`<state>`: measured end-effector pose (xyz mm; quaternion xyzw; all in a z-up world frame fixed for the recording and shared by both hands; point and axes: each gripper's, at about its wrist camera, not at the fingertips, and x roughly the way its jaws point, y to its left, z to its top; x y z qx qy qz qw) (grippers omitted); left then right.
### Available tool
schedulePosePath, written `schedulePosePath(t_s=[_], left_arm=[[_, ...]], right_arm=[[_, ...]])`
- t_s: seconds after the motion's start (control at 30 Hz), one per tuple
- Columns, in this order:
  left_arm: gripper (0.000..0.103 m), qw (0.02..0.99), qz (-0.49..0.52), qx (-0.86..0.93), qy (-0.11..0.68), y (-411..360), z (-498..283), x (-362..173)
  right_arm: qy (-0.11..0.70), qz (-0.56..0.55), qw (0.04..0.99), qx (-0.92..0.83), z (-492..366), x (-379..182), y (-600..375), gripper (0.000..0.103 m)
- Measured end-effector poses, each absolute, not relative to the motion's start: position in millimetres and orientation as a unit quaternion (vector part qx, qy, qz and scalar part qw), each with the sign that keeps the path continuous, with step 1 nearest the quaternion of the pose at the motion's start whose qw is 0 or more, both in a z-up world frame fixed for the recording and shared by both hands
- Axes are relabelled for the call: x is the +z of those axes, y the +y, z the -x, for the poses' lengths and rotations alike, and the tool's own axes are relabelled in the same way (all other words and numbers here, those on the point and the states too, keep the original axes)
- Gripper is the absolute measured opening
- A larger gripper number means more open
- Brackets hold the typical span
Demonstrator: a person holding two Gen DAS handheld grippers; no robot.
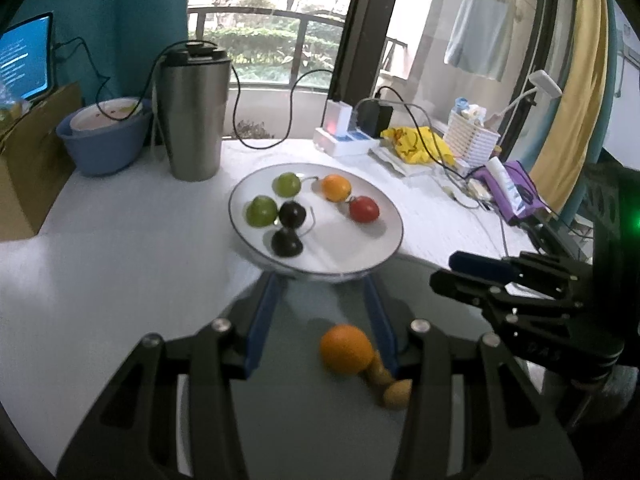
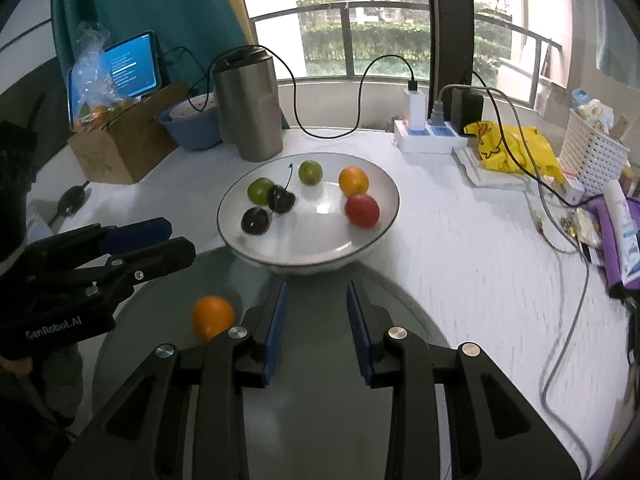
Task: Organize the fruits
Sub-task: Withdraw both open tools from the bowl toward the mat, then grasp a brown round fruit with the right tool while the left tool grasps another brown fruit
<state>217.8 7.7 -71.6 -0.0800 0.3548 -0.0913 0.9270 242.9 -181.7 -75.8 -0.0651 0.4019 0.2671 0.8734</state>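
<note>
A white bowl (image 1: 384, 248) (image 2: 384, 224) on the white table holds two green fruits (image 1: 262, 211), two dark cherries (image 1: 292, 214), a small orange (image 1: 336, 187) and a red fruit (image 1: 363, 209). A grey round plate (image 1: 312, 420) (image 2: 320, 420) lies in front of it with an orange (image 1: 346, 348) (image 2: 212, 316) and two small brown fruits (image 1: 396, 393). My left gripper (image 1: 325, 280) (image 2: 176, 236) is open and empty above the plate, short of the bowl. My right gripper (image 2: 317, 286) (image 1: 444, 268) is open and empty, also just before the bowl.
A steel tumbler (image 1: 194, 114), a blue basin (image 1: 106, 144) and a cardboard box (image 1: 32, 160) stand at the back left. A power strip (image 2: 430, 136), a yellow bag (image 2: 516, 148), a white basket (image 2: 592, 160), cables and purple items (image 2: 616, 232) are on the right.
</note>
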Motion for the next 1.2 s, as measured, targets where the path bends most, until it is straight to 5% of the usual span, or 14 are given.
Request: schedulePosePath(t_s=[0.63, 0.87, 1.2], left_arm=[[0.048, 0.923, 0.097, -0.076, 0.365, 26, -163, -92], [0.060, 0.921, 0.110, -0.072, 0.367, 31, -153, -98], [0.061, 0.918, 0.103, -0.069, 0.376, 20, -152, -101]], right_arm=[[0.421, 0.070, 0.855, 0.296, -185, -93, -158, 0.033], [0.434, 0.078, 0.844, 0.304, -178, -104, -148, 0.033], [0.446, 0.073, 0.834, 0.315, -177, -116, -149, 0.027]])
